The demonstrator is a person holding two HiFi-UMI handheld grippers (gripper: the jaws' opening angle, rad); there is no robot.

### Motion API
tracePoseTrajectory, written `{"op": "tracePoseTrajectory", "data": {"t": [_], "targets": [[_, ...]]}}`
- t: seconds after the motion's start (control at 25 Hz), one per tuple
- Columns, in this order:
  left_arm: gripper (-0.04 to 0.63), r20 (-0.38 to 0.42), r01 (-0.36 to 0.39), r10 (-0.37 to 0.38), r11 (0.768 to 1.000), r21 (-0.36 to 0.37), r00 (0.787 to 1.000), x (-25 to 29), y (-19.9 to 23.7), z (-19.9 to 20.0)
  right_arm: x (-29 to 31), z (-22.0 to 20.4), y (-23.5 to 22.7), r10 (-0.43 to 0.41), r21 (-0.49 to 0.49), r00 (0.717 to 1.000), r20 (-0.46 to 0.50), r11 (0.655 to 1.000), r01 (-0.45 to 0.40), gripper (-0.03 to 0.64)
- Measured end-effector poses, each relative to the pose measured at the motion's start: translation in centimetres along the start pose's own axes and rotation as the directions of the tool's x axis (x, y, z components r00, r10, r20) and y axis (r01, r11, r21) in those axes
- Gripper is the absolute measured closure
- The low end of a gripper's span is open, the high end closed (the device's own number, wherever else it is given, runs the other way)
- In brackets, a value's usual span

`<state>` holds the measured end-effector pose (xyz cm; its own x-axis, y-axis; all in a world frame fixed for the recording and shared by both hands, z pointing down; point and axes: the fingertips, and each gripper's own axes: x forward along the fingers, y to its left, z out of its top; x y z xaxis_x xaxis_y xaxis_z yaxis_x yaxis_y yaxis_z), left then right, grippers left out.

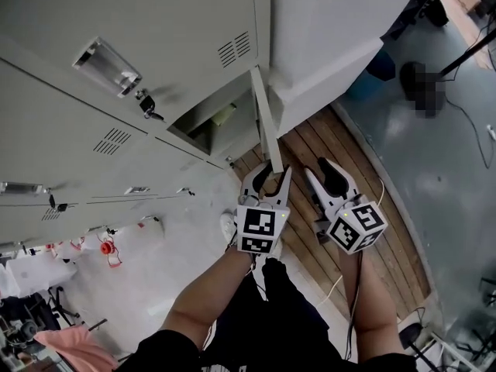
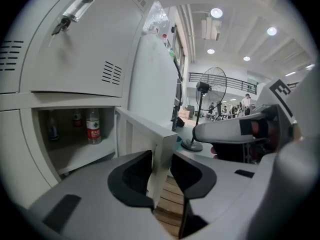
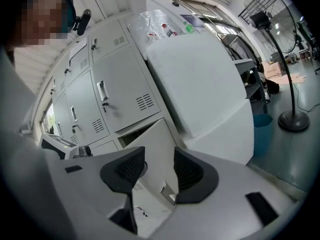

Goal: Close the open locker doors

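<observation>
The left claw [image 1: 273, 173] is clamping the free edge of the open locker door [image 1: 265, 122], with a pad pressing on each face. The door is standing swung out from its compartment [image 1: 203, 124], edge-on to the head view, over the wooden floor [image 1: 310, 142]. Bottles [image 2: 93, 126] are standing on the shelf inside the compartment. The right claw [image 3: 159, 170] is hovering just right of the door, its jaws standing apart and gripping nothing. Next to the compartment, a closed locker door [image 1: 155, 37] is carrying a key [image 1: 147, 104] in its lock.
</observation>
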<state>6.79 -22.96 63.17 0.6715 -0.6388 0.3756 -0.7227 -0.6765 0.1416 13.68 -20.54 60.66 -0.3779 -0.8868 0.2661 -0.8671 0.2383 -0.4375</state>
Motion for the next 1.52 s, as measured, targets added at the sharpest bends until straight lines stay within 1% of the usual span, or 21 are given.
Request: {"op": "tracePoseTrajectory", "data": {"t": [0.32,0.64,0.92,1.16,1.44,1.52], "targets": [[0.468,0.011,-0.107,0.107,0.994,-0.036,0.994,-3.4,5.7,-0.7,5.0,-1.7,5.9,0.129,-0.017,0.989,-0.067,0.991,-0.131,0.449],[0.471,0.013,-0.199,0.2,0.978,-0.067,0.98,-5.9,11.6,-0.9,10.3,-3.3,10.6,0.209,-0.021,0.97,-0.125,0.977,-0.213,0.459],[0.468,0.01,-0.231,0.233,0.969,-0.087,0.972,-6.8,15.3,-1.0,14.0,-3.6,13.3,0.251,-0.015,0.957,-0.145,0.967,-0.255,0.46],[0.463,0.005,-0.245,0.247,0.965,-0.092,0.969,-7.0,17.4,-0.8,16.5,-3.8,14.7,0.274,-0.01,0.947,-0.166,0.96,-0.279,0.465],[0.456,-0.004,-0.286,0.287,0.953,-0.099,0.958,-7.5,19.6,-0.7,18.5,-3.8,16.0,0.297,-0.007,0.94,-0.171,0.953,-0.302,0.483],[0.46,-0.004,-0.302,0.303,0.948,-0.106,0.953,-7.9,20.3,-0.7,19.0,-3.7,16.2,0.302,-0.005,0.938,-0.17,0.952,-0.307,0.477]]}}
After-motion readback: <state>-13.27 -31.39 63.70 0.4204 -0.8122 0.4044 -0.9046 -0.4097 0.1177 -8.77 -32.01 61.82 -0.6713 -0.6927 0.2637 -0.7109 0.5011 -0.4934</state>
